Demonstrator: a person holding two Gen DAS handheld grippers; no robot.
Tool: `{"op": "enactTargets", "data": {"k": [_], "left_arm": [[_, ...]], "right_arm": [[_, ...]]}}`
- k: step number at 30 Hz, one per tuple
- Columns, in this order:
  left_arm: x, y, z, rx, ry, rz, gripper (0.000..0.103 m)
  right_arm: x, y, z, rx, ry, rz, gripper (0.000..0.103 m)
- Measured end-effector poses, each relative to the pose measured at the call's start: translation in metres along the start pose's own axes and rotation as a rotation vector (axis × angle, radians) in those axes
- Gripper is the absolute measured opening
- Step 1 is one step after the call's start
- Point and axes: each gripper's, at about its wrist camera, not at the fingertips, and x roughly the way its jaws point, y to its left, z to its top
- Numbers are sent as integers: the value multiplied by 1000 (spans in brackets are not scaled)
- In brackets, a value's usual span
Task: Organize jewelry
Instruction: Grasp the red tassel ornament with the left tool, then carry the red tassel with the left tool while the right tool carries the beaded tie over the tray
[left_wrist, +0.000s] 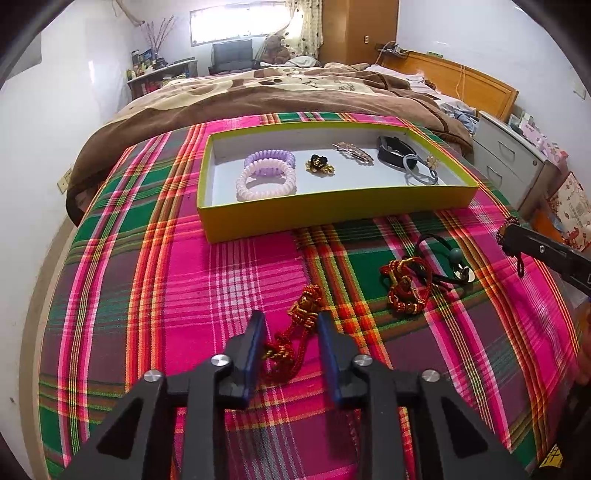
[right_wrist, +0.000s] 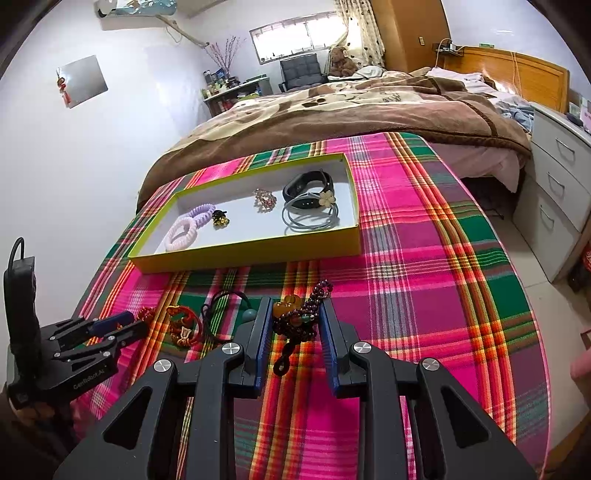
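The red-and-gold braided cord (left_wrist: 295, 332) lay on the plaid cloth (left_wrist: 147, 295) just in front of the yellow tray (left_wrist: 332, 212), between the left gripper (left_wrist: 291, 332)'s jaws — pads not clearly pressing. The right gripper (right_wrist: 295, 325) pinched a dark bead bracelet (right_wrist: 299, 317) — lifting both into the tray seemed next.

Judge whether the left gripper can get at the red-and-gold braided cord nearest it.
Probably yes: the left gripper already straddles the red-and-gold braided cord on the plaid cloth, with nothing between them.
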Motion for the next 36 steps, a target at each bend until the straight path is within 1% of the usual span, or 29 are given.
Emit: {"op": "enactTargets", "data": {"k": [3,4,14,26,36], "left_arm": [[-1,3,-1,-13,0,10,13],[-1,4,-1,-16,1,10,13],[-7,7,-3,-39,-7,2,12],[-35,3,10,-36,-88,9,12],[-47,4,30,-42,-144,-4,12]], "right_arm": [[-1,0,0,1,-1,4,25],[-1,0,-1,-1,-2,2,25],[-3,3,-2,-9,-3,3,25],[-11,5,2,-22,-22,4,25],[-12,16,21,-61,-53,14,25]]}}
